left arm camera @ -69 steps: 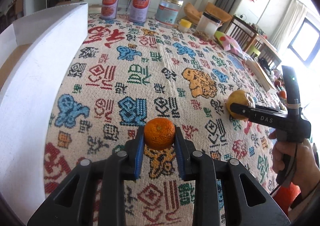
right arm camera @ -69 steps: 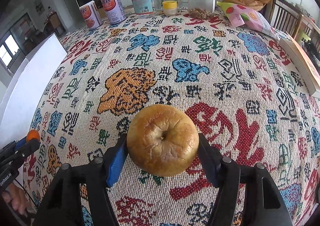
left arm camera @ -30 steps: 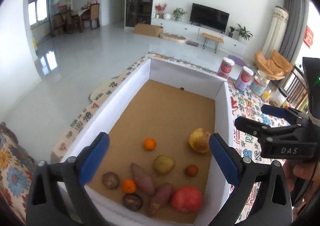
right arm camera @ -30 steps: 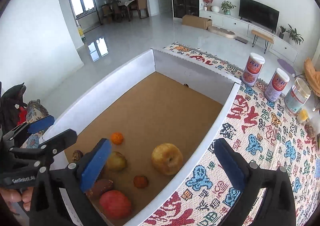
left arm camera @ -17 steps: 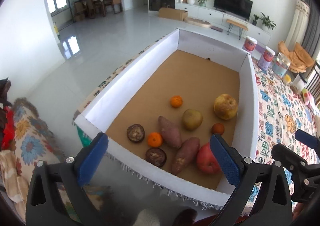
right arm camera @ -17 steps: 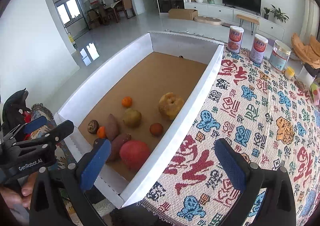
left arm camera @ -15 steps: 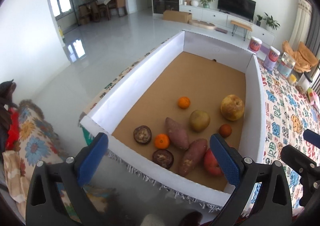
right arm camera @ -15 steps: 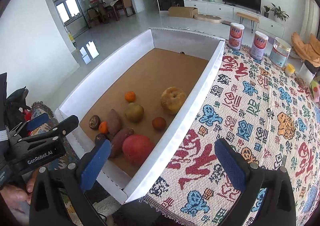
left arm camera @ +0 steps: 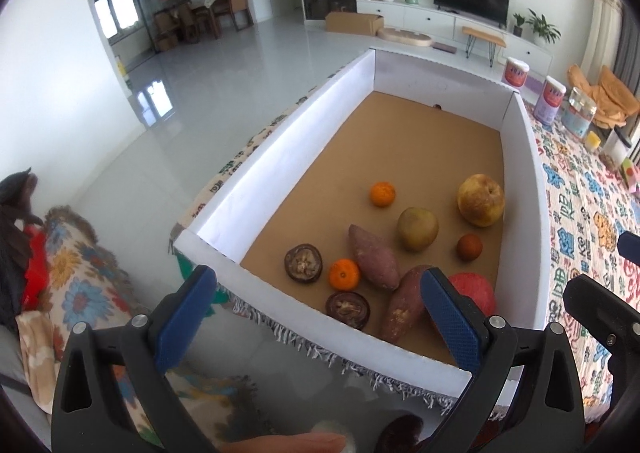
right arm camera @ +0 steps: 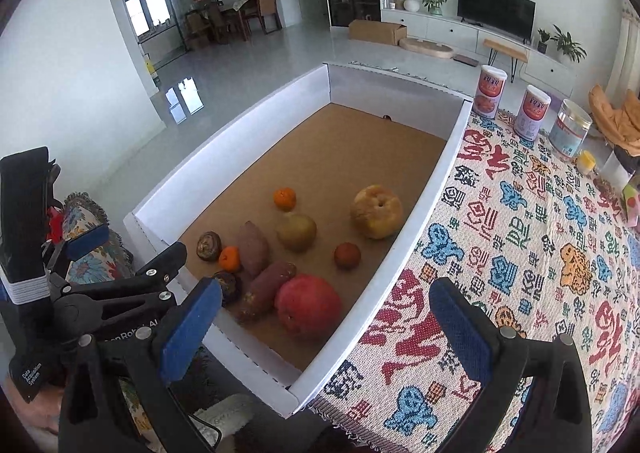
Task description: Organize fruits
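A white cardboard box (left arm camera: 280,157) (right arm camera: 420,213) with a brown floor holds the produce. Inside lie a wrinkled yellow apple (left arm camera: 480,200) (right arm camera: 376,211), a green pear (left arm camera: 417,229) (right arm camera: 297,232), two tangerines (left arm camera: 382,193) (left arm camera: 344,273), two sweet potatoes (left arm camera: 373,261) (right arm camera: 267,289), a red apple (right arm camera: 308,308) and dark round fruits (left arm camera: 303,263). My left gripper (left arm camera: 320,313) is open and empty, held back from the box's near end. My right gripper (right arm camera: 328,325) is open and empty too, above the box's near right corner.
A patterned woven cloth (right arm camera: 540,253) covers the table right of the box. Two pink canisters (right arm camera: 490,92) and a clear jar (right arm camera: 568,129) stand at the far end. A floral cushion (left arm camera: 68,277) lies lower left. The left gripper's body (right arm camera: 100,293) shows in the right wrist view.
The tangerine and the yellow apple, held over the cloth 2.3 s ago, now lie in the box. Both grippers opened and have drawn back from the box.
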A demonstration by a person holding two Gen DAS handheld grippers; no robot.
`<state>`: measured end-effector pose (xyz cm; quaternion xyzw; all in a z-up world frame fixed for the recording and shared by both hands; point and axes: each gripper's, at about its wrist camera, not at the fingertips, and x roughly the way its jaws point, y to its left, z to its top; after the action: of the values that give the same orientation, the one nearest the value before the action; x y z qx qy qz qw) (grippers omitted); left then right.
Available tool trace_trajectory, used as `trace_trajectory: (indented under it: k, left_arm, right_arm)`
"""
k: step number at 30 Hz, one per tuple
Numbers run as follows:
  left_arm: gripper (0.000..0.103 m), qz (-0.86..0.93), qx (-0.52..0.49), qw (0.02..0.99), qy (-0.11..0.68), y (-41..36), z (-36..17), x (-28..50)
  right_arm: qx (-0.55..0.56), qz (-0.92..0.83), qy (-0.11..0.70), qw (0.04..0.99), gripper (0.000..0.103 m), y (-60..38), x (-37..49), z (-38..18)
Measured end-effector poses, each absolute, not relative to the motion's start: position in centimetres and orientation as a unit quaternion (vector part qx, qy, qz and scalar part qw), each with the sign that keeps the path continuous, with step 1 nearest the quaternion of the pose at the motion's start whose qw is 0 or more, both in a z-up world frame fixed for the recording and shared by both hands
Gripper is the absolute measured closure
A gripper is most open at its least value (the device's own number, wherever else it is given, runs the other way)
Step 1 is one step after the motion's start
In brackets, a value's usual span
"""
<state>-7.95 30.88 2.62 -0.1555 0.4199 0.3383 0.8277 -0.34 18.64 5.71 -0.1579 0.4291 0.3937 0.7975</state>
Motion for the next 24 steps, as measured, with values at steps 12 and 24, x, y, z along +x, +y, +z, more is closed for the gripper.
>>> trace_trajectory:
  k: [12, 24]
  left_arm:
    - [0.001, 0.347, -0.156, 0.827, 0.415, 32.1, 3.1, -8.7]
    - [0.001, 0.348, -0.167, 0.824, 0.415, 33.0, 2.7, -8.9]
  right_arm:
    - [-0.171, 0.385, 0.436, 0.795, 0.000, 20.0, -0.3, 5.4]
    - [-0.170, 0.372, 0.445, 0.796, 0.000, 20.6, 0.4, 4.9]
